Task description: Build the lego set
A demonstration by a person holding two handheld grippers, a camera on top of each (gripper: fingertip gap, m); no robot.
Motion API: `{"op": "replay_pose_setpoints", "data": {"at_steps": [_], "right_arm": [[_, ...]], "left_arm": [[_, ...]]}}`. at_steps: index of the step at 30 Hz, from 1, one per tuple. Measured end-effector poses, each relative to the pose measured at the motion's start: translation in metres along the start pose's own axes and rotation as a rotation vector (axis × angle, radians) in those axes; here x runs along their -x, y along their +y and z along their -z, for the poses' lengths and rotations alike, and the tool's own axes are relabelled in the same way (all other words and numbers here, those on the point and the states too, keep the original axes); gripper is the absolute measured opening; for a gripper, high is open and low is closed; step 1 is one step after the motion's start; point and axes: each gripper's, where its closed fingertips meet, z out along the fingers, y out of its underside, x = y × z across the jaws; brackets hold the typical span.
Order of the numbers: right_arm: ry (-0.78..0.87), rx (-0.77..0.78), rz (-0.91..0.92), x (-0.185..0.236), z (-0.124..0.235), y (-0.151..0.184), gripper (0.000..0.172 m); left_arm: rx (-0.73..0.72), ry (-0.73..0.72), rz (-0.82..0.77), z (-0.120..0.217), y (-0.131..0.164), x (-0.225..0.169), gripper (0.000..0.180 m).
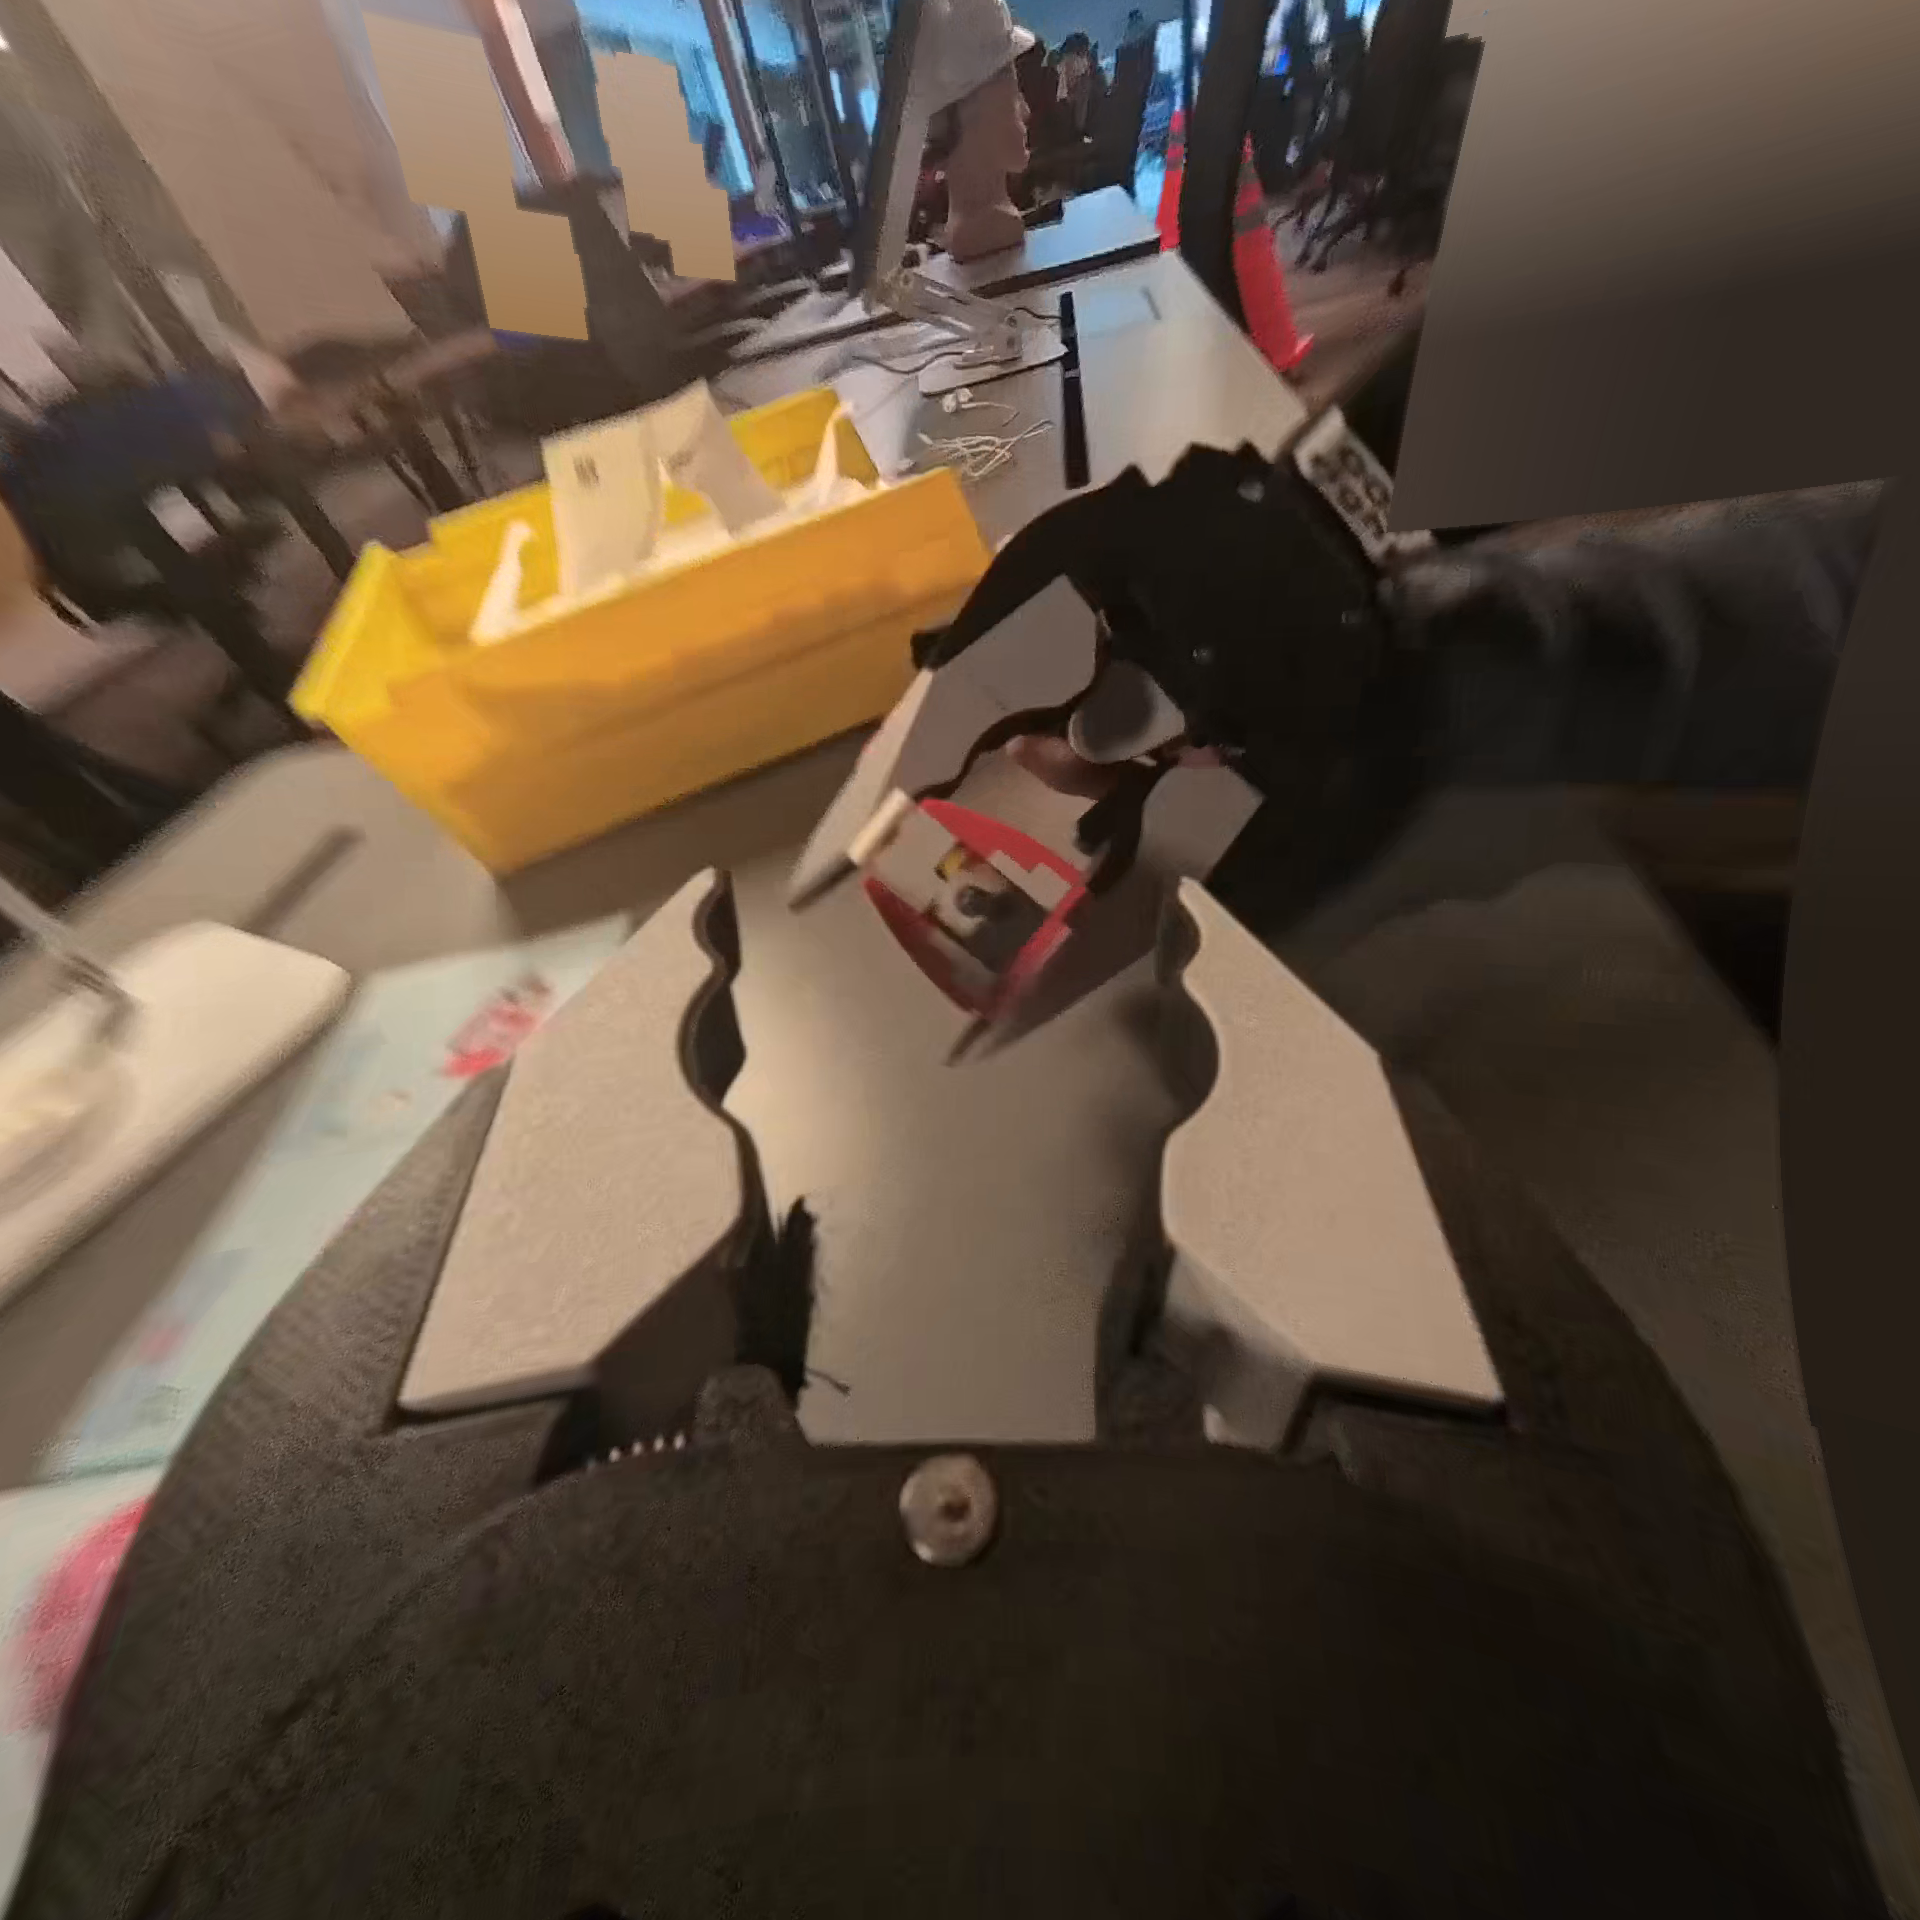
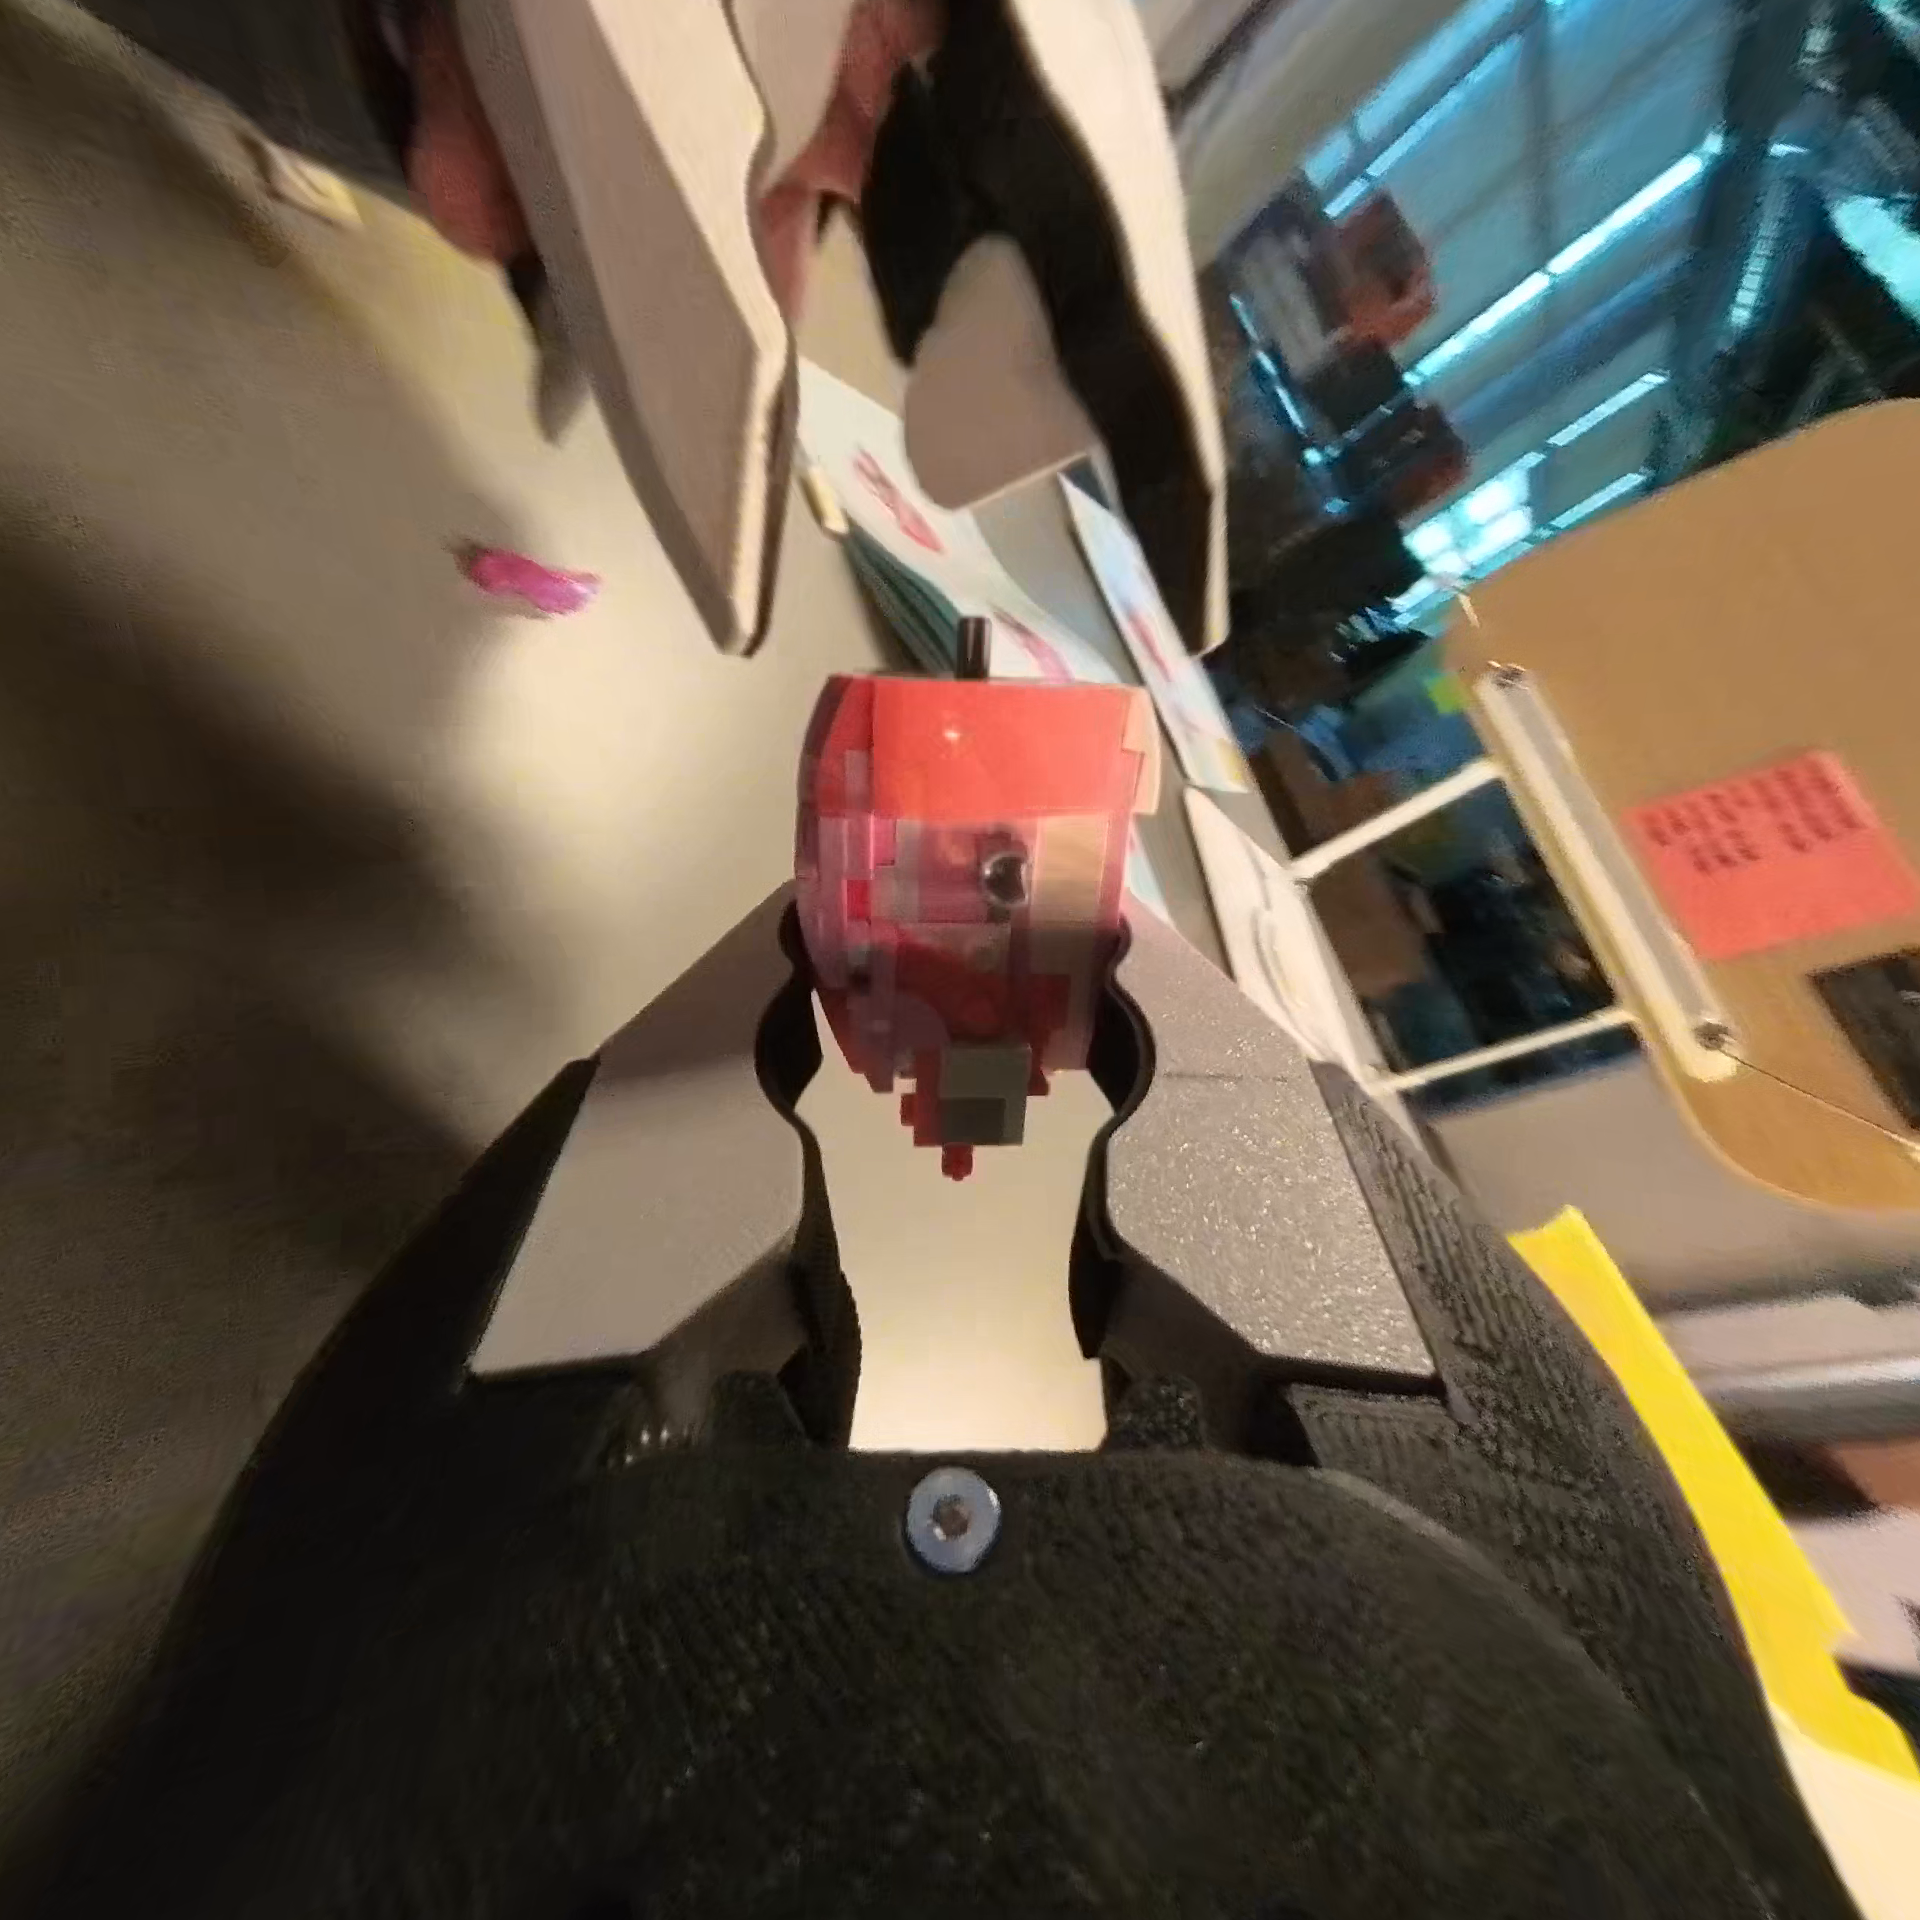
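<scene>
My right gripper (image 2: 956, 925) is shut on a red brick-built round model (image 2: 956, 862) with a short black stem on top. Both pads press on its lower sides. In the left wrist view the same model (image 1: 977, 904) sits between the right gripper's (image 1: 883, 977) grey fingers, above the grey table (image 1: 904, 1195). My left gripper (image 1: 951, 894) is wide open with nothing between its fingers. It points at the model from close by. In the right wrist view the left gripper (image 2: 977, 623) hangs just beyond the model, apart from it.
A yellow bin (image 1: 675, 675) with white paper packets (image 1: 623, 499) stands on the table behind. Printed sheets (image 1: 312, 1143) and a white object (image 1: 156, 1039) lie at the left. An orange cone (image 1: 1262, 281) and people are far back. A wooden board with a red note (image 2: 1766, 852) is at right. My hands' fingertips stand some 5 cm from each other.
</scene>
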Motion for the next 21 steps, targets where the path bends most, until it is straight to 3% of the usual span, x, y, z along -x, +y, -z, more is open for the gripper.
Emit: {"op": "replay_pose_setpoints", "data": {"at_steps": [3,5,11,21], "right_arm": [[-0.086,-0.032,-0.036,0.012,0.001,-0.005,0.049],[-0.109,-0.052,-0.045,0.015,0.002,-0.008,0.049],[-0.159,-0.087,-0.07,0.022,0.006,-0.014,0.05],[-0.205,-0.048,-0.1,0.029,0.005,-0.007,0.049]], "left_arm": [[-0.003,-0.081,-0.286,0.006,-0.006,-0.007,0.07],[0.033,-0.086,-0.374,0.004,-0.001,-0.012,0.066],[0.099,-0.053,-0.416,-0.003,0.01,-0.02,0.051],[0.164,-0.049,-0.419,-0.009,0.014,-0.022,0.05]]}}
